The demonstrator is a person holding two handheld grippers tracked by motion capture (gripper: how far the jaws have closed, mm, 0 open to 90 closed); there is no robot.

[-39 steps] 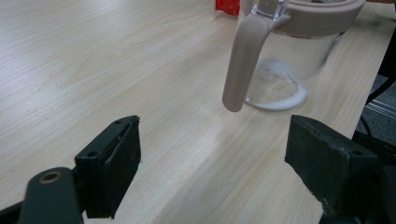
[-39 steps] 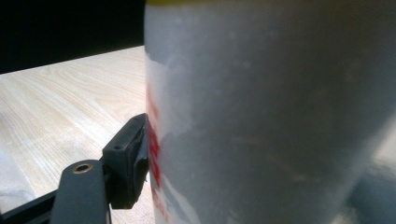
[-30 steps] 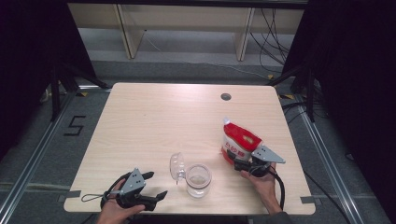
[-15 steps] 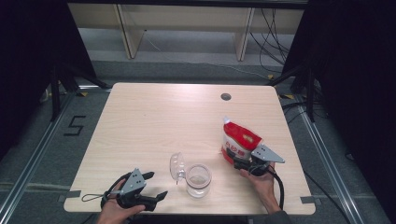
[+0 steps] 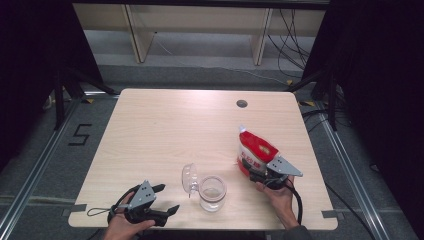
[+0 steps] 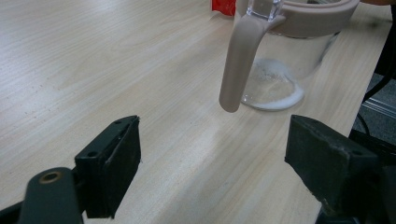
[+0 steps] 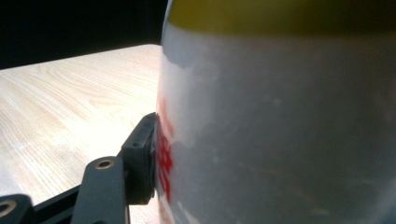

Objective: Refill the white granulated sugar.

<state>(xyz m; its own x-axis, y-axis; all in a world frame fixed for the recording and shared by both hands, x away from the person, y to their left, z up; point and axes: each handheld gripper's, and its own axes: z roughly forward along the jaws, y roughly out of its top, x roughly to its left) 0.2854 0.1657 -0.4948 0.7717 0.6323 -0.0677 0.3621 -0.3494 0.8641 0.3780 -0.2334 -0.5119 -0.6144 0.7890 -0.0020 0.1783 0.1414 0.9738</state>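
Right tongs [image 5: 256,172] have just been closing onto the pouch [image 5: 254,149], so we squeeze low and gently. Left tongs [image 5: 165,200] sit apart beside the jar [image 5: 212,192].

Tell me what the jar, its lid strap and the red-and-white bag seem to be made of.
Jar: clear glass or hard plastic; see-through, glossy, white powder visible at the bottom. Lid strap: matte beige, probably silicone or soft plastic, smooth with rounded edges. Bag: thin printed plastic film, slightly shiny and creased. The right claw, which has just been closing, has the bag between its jaws.
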